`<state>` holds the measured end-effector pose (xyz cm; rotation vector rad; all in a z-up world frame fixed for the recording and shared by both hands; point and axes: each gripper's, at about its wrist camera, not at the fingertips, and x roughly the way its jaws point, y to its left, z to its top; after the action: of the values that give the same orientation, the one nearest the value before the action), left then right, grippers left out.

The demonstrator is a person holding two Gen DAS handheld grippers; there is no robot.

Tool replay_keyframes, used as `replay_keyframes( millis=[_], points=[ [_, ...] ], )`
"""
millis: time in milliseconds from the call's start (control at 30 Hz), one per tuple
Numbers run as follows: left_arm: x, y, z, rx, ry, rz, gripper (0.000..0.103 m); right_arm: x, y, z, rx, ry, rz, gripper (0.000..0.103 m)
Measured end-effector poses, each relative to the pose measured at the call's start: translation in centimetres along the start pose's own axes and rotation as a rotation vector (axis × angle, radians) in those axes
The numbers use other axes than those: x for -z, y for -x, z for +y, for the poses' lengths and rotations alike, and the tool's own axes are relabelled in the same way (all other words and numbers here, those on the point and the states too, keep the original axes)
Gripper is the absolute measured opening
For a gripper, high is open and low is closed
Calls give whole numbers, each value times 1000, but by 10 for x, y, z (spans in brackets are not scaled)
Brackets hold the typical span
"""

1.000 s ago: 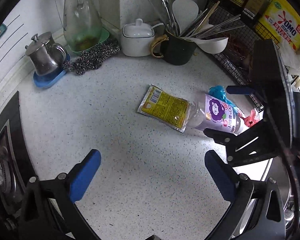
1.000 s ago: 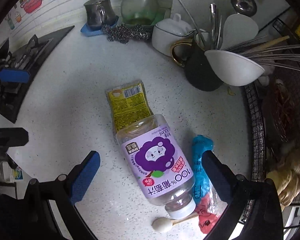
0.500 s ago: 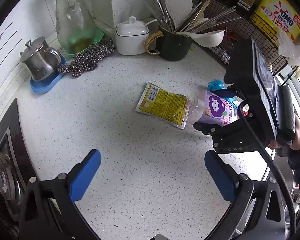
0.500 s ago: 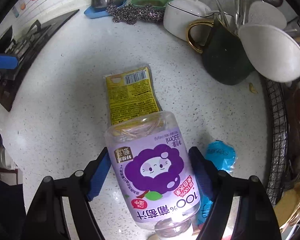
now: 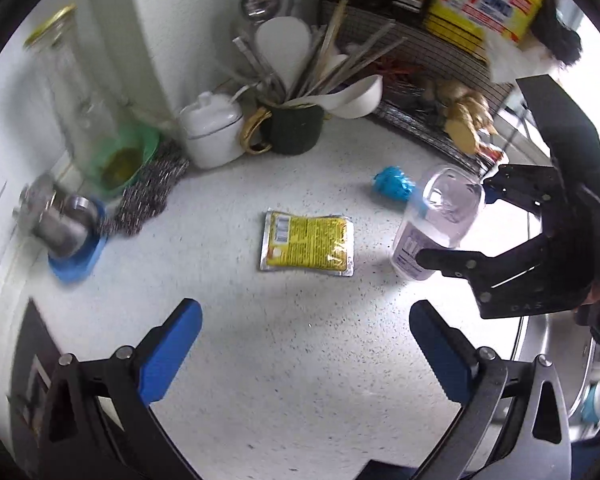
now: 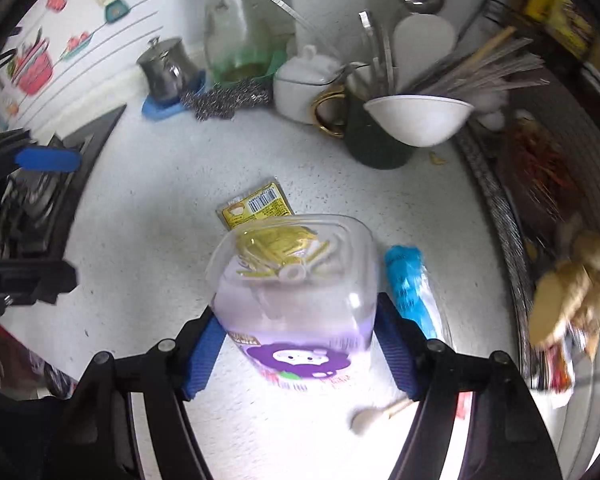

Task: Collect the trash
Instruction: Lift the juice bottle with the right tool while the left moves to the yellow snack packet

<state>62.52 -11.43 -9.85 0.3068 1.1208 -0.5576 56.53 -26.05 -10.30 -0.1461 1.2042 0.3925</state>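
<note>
A clear plastic bottle [image 6: 296, 300] with a purple label sits between the blue pads of my right gripper [image 6: 300, 356], whose jaws are closing on its sides. The bottle [image 5: 436, 220] hangs tilted just off the white counter, base towards the camera. A yellow foil packet [image 5: 308, 246] lies flat mid-counter, and a crumpled blue wrapper [image 5: 394, 182] lies beyond the bottle. A small wooden spoon [image 6: 374, 412] rests under the right gripper. My left gripper [image 5: 306, 344] hovers open over bare counter in front of the packet, with nothing between its fingers.
Along the back wall stand a dark mug of utensils [image 5: 296, 132], a white lidded pot [image 5: 212, 136], a steel scrubber [image 5: 148, 196] and a metal jug on a blue coaster [image 5: 76, 264]. A wire rack [image 5: 428, 120] borders the right, a hob [image 5: 32, 360] the left.
The right gripper's pads closed onto the bottle and raised it off the yellow packet, tipping its base up. Both cameras rose and rolled, so the packet now lies fully uncovered.
</note>
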Motion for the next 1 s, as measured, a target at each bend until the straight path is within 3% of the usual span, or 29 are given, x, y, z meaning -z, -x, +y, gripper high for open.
replay_keyframes(
  millis=[233,367,500,700,1000],
  points=[
    [-20,-24,-4,37,-361,39,103,23,9,-1,16,-286,4,68],
    [-29,-45,-6,84,-515,70,103,26,10,2,25,-431,5,67],
    [-32,-67,-10,123,-669,88,103,36,18,3,-35,-560,37,67],
    [-41,-108,-10,175,-774,142,103,41,9,-2,-127,-646,132,67],
    [-53,-158,-13,181,-914,194,103,35,-27,-16,-90,-656,258,66]
  ],
)
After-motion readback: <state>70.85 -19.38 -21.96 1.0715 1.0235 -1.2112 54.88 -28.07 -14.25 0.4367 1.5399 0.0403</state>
